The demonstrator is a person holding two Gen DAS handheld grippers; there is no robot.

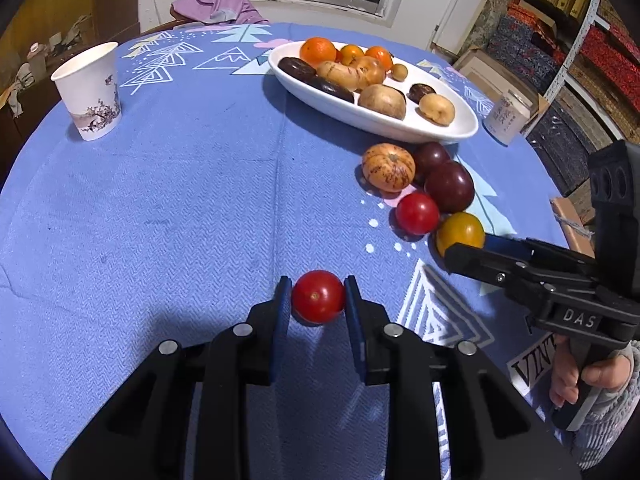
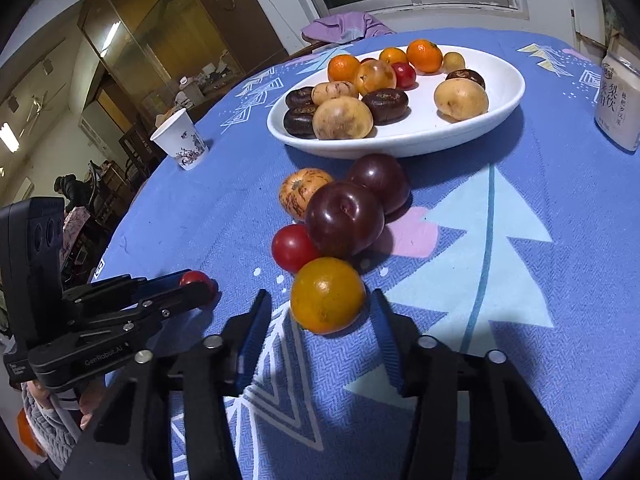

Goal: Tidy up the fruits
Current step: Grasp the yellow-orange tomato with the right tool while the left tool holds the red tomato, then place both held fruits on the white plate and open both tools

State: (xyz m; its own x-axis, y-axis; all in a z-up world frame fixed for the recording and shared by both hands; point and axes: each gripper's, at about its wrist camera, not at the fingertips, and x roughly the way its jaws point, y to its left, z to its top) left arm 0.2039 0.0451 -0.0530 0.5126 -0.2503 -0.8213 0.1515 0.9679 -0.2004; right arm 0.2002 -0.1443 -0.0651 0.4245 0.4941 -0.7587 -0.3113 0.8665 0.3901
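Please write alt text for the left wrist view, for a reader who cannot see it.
The left gripper is shut on a small red tomato on a blue tablecloth. Beyond it, loose fruits lie beside a white dish of fruit; the right gripper reaches a yellow fruit.

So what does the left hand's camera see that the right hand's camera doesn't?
Only the left view shows shelves of boxes along the right wall. Only the right view shows a glass-fronted cabinet and a small red tomato in the dish. Both show the white dish, paper cup, the loose fruit, the left gripper shut on a red tomato, and the right gripper around the yellow-orange tomato, pads not visibly touching.
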